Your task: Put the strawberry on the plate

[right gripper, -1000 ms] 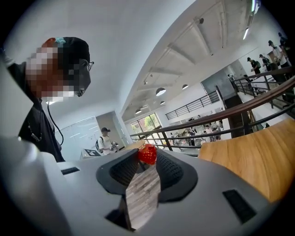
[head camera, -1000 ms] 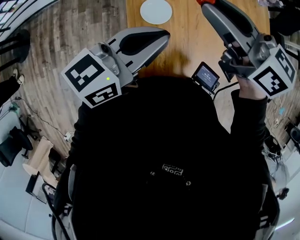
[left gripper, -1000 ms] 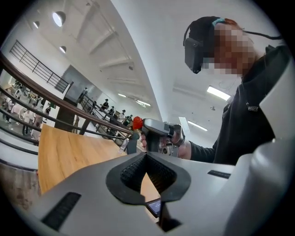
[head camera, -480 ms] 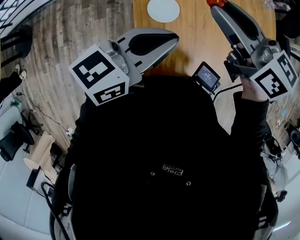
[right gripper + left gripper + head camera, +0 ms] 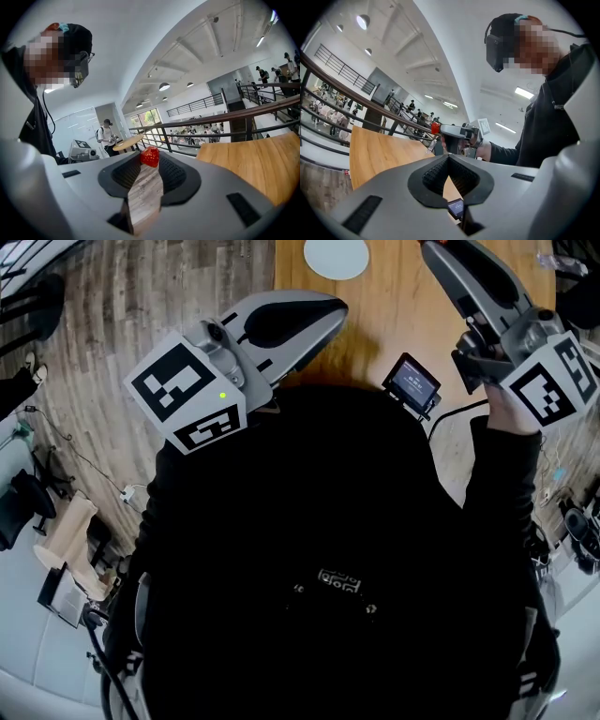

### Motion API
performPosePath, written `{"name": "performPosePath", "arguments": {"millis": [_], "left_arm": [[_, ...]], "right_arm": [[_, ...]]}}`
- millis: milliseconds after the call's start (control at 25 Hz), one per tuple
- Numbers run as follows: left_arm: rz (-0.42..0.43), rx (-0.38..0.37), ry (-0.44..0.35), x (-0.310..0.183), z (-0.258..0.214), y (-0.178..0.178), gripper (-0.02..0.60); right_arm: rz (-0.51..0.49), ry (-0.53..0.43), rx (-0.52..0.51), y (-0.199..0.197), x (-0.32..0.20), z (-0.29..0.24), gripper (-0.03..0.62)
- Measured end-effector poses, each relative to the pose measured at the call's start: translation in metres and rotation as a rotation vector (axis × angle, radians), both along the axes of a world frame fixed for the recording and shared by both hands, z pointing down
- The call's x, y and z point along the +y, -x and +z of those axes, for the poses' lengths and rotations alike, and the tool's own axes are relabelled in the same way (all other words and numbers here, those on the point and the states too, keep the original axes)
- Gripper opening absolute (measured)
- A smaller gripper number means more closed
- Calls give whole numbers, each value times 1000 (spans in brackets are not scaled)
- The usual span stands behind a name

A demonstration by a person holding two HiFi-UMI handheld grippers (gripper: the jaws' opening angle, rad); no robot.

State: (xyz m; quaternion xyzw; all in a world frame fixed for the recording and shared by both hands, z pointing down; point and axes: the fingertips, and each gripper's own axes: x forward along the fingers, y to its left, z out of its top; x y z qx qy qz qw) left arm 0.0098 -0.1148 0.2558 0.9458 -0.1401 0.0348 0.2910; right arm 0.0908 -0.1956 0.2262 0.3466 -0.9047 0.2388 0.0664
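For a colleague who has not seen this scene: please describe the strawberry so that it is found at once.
Over the right part of the wooden table, the right claw is held in the air. The strawberry sits pinched between its two dark ribbed tips. It is the only small red thing; the plate on the table is white and flat.

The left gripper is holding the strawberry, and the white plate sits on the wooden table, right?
No, the right gripper holds the strawberry, as the right gripper view shows. The white plate does sit on the wooden table.
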Motion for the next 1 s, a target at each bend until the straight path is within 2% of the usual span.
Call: {"name": "performPosePath", "arguments": {"millis": [480,1000], "left_arm": [[-68,-11,17,4,-7,21,-2],[-109,-19,43,8,-4,32,0]], "right_arm": [[-88,14,19,27,-7,1,132],[-121,53,41,35,-11,24,132]]}}
